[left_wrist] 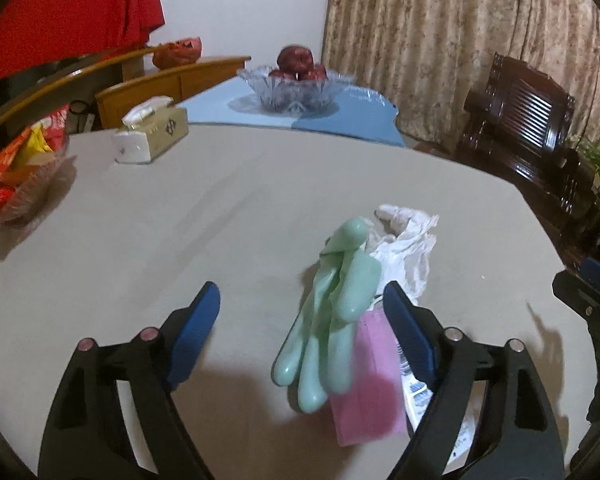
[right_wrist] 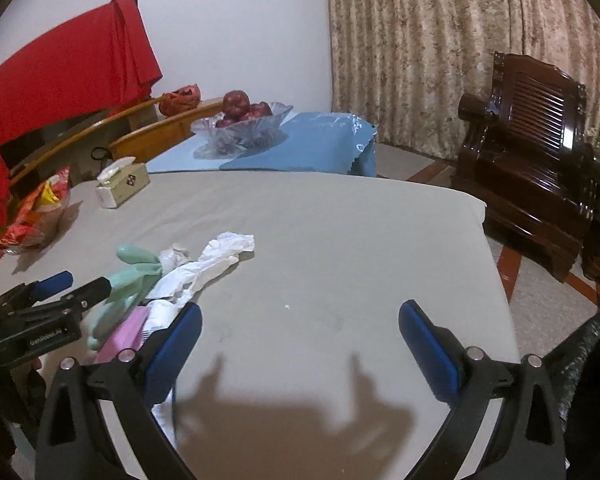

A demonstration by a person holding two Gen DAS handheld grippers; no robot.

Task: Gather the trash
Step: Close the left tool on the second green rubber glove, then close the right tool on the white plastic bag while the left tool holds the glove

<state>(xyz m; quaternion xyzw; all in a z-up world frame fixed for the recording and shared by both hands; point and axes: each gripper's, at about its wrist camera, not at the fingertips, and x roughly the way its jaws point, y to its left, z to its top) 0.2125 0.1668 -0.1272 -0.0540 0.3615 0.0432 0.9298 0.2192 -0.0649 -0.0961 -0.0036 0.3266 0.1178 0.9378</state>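
Looking along your left gripper (left_wrist: 300, 304), jaws spread, the green glove (left_wrist: 332, 312) lies between the fingers atop the pink mask (left_wrist: 370, 380): you're lining up a pick, so descend and close. Right gripper (right_wrist: 300, 320) hangs apart over bare table (right_wrist: 340, 240), trash left.

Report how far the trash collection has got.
Nothing looks collected yet. The green glove, white plastic bag, pink mask and a wrapper all lie in one heap on the table. In hand: nothing; the left gripper is open around the glove, and the right gripper is open over bare table. Left: every item, and no bin is in view.
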